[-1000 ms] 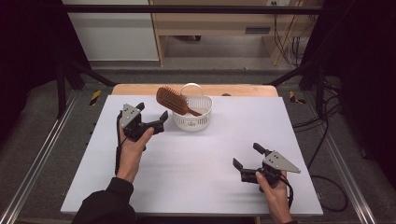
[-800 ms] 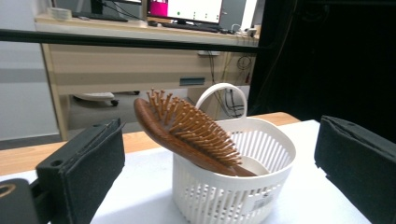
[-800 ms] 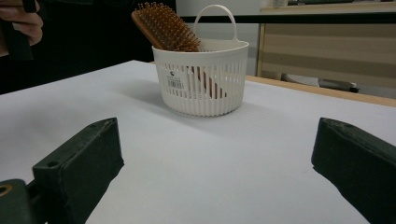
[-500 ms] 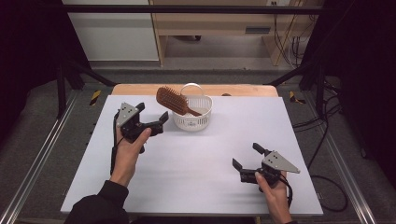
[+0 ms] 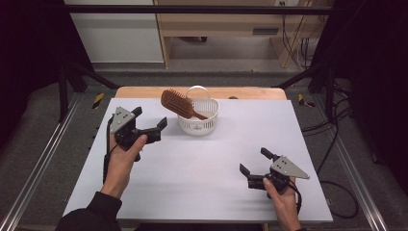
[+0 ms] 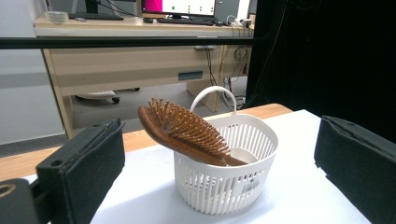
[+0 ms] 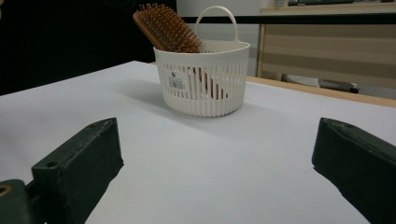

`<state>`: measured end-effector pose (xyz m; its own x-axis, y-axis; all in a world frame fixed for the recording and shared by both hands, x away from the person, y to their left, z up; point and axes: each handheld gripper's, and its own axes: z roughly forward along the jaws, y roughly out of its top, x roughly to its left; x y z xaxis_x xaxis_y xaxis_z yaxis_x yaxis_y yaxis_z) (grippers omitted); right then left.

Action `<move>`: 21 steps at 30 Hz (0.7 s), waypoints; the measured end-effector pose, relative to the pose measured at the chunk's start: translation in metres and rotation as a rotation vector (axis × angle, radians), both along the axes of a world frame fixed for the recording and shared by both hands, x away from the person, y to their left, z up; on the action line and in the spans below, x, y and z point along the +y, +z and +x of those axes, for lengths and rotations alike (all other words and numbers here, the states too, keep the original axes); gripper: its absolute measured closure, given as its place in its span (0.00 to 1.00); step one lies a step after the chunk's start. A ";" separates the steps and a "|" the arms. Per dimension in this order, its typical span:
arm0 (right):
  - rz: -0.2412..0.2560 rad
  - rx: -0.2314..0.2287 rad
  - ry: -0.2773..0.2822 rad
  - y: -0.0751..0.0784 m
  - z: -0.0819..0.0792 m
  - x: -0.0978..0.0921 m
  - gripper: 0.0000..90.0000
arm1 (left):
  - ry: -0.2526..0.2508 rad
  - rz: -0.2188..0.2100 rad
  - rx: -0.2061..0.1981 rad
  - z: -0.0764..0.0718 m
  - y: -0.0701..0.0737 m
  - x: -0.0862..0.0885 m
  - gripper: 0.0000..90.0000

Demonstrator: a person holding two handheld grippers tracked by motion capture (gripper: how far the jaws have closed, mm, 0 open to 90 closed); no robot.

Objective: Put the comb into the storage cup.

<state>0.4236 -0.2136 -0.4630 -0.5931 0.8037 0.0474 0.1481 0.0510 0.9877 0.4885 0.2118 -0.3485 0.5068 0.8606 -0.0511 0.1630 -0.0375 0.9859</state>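
- Brown wooden paddle hairbrush (image 5: 179,104): handle down in the white slotted plastic basket (image 5: 198,123), bristled head leaning out over the rim, at the far middle of the white worktop (image 5: 202,168).
- Left tool (image 5: 150,122): jaws wide apart, empty, just beside the basket.
- Right tool (image 5: 255,161): jaws wide apart, empty, well apart from the basket.

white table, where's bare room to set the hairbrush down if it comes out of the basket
Most of the white table is bare: the wide stretch between the left claw and the right claw, and the right side past the basket. The one crowded spot is the far middle, where the basket stands with the hairbrush leaning out over its rim.
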 end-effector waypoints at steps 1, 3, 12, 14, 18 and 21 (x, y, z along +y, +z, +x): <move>-0.003 -0.002 -0.003 0.000 0.000 0.000 0.02 | 0.003 0.003 -0.002 -0.001 0.001 0.002 0.02; -0.006 -0.003 -0.003 0.000 0.001 0.000 0.02 | 0.008 0.001 -0.004 -0.004 0.002 0.007 0.02; -0.006 -0.003 -0.007 0.000 0.000 0.000 0.02 | 0.046 0.014 -0.022 -0.017 0.009 0.036 0.02; -0.010 -0.016 -0.022 0.002 -0.001 0.000 0.02 | 0.057 0.013 -0.023 -0.021 0.011 0.045 0.02; -0.008 -0.013 -0.020 0.002 -0.002 -0.001 0.02 | 0.075 0.007 -0.036 -0.028 0.016 0.060 0.02; -0.015 -0.012 -0.014 0.002 -0.001 -0.001 0.03 | 0.081 0.005 -0.044 -0.032 0.017 0.070 0.01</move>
